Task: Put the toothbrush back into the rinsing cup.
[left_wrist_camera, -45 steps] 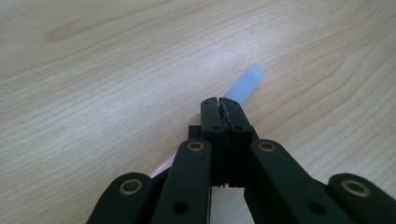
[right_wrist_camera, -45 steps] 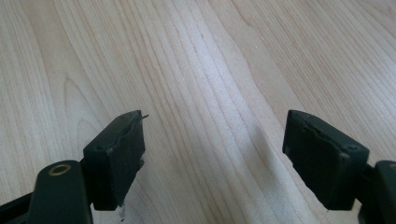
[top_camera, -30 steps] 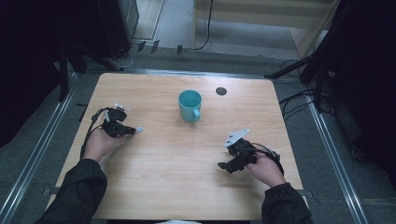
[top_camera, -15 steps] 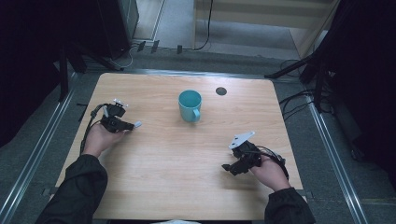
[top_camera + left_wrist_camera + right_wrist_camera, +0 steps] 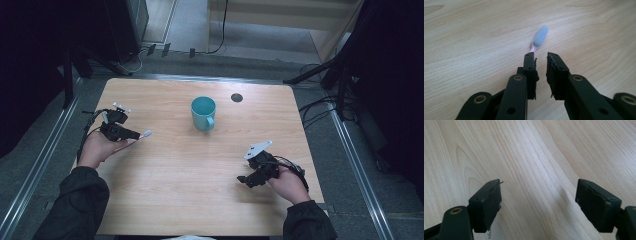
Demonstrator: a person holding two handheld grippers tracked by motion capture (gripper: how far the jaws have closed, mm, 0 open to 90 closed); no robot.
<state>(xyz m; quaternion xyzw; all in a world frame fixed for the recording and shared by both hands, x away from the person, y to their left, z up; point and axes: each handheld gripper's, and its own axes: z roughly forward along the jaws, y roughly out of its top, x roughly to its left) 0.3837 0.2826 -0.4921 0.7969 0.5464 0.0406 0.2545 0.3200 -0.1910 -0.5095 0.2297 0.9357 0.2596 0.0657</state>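
A teal mug (image 5: 203, 113) is seen upright on the wooden table (image 5: 170, 200), near a small dark round hole (image 5: 237, 97).

Pink-handled toothbrush (image 5: 539, 40) with pale head, blurred, lying beside left jaw, over wooden table (image 5: 474, 37)

Black fingers (image 5: 486, 205) spread wide, wooden table (image 5: 536, 157)

This looks like a lab or recording studio rather than a home. A bare wooden table (image 5: 200, 165) stands framed by metal rails (image 5: 350, 145) on a grey carpeted floor (image 5: 30, 155), with black cables (image 5: 320, 107) trailing across it (several run toward the back). Dark stands (image 5: 345, 70) and black equipment surround the table, and its top has a round cable port (image 5: 237, 97).
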